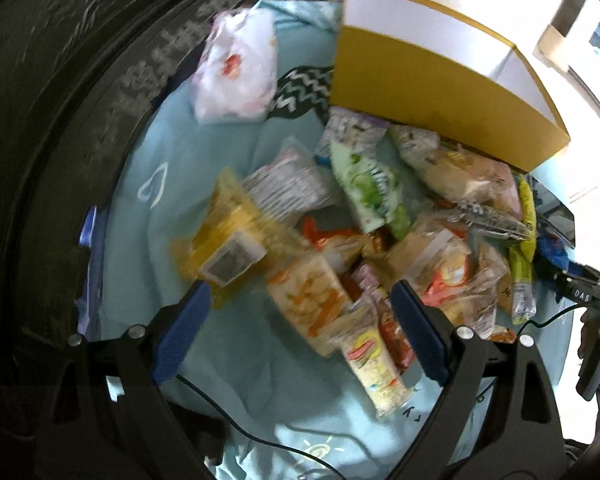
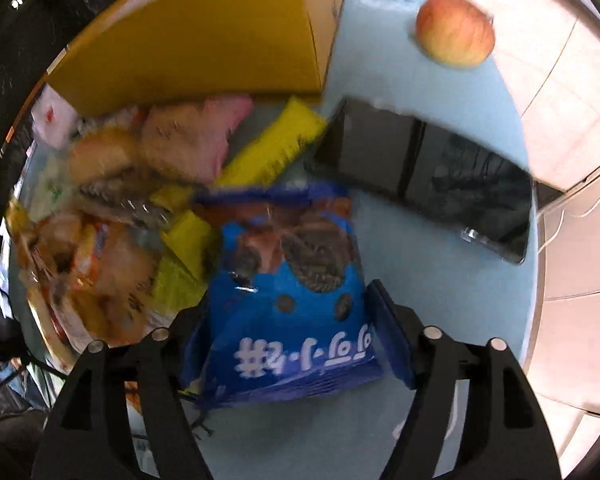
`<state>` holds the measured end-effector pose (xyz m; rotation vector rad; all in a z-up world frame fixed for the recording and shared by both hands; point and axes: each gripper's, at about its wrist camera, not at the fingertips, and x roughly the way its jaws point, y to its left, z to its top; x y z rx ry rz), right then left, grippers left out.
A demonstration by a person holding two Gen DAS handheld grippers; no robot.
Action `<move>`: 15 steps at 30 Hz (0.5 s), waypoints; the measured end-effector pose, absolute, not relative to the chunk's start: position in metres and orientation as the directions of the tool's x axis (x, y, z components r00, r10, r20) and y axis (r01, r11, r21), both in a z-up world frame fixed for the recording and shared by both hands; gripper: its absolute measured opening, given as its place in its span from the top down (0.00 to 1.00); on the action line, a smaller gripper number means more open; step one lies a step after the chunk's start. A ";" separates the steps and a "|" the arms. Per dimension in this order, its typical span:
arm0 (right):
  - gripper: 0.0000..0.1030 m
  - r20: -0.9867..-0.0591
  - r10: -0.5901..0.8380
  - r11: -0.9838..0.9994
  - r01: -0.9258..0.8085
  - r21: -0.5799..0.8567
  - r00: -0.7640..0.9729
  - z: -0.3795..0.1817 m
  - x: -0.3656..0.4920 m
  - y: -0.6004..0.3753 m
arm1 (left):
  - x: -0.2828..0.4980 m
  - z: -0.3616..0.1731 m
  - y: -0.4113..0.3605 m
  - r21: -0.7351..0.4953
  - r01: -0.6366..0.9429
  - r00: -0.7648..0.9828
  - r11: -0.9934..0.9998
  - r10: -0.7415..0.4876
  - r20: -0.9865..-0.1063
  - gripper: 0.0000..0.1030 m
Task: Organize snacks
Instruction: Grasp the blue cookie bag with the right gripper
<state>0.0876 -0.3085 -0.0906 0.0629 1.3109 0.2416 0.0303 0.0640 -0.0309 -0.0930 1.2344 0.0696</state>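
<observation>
The right gripper [image 2: 288, 312] straddles the blue cookie bag [image 2: 292, 300], jaws spread either side, not yet pinching. The left gripper [image 1: 300, 304] hangs with jaws released over the snack pile [image 1: 380, 232], beyond which the yellow box [image 1: 440, 96] waits, presumably to receive them.

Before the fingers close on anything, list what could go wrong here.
1. The snack pile is dense and overlapping; the open left gripper may pinch two packets or drag neighbours.
2. The blue cookie bag sits between the right gripper fingers; a hard squeeze could crush the cookies.
3. The apple lies near the table's edge; a nudge might roll it off.
</observation>
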 end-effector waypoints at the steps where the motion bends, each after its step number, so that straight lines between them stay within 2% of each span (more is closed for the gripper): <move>1: 0.40 -0.946 0.234 0.969 -0.133 0.209 0.225 -0.092 0.086 -0.310 | 0.029 -0.032 0.065 -0.036 -0.110 0.323 0.993 0.001 -0.946 0.10; 3: 0.50 -0.944 0.232 0.969 -0.142 0.203 0.233 -0.088 0.083 -0.310 | 0.027 -0.035 0.067 -0.042 -0.114 0.313 0.993 -0.004 -0.950 0.10; 4: 0.51 -0.938 0.257 0.963 -0.141 0.228 0.235 -0.085 0.079 -0.310 | 0.026 -0.037 0.066 -0.040 -0.110 0.308 0.993 -0.005 -0.951 0.10; 10: 0.52 -0.906 0.308 0.951 -0.120 0.285 0.291 -0.058 0.061 -0.319 | 0.021 -0.047 0.063 -0.051 -0.087 0.287 0.995 -0.024 -0.958 0.10; 15: 0.52 -0.890 0.332 0.943 -0.141 0.302 0.313 -0.040 0.048 -0.317 | 0.023 -0.060 0.067 -0.120 -0.156 0.259 0.980 -0.076 -0.963 0.10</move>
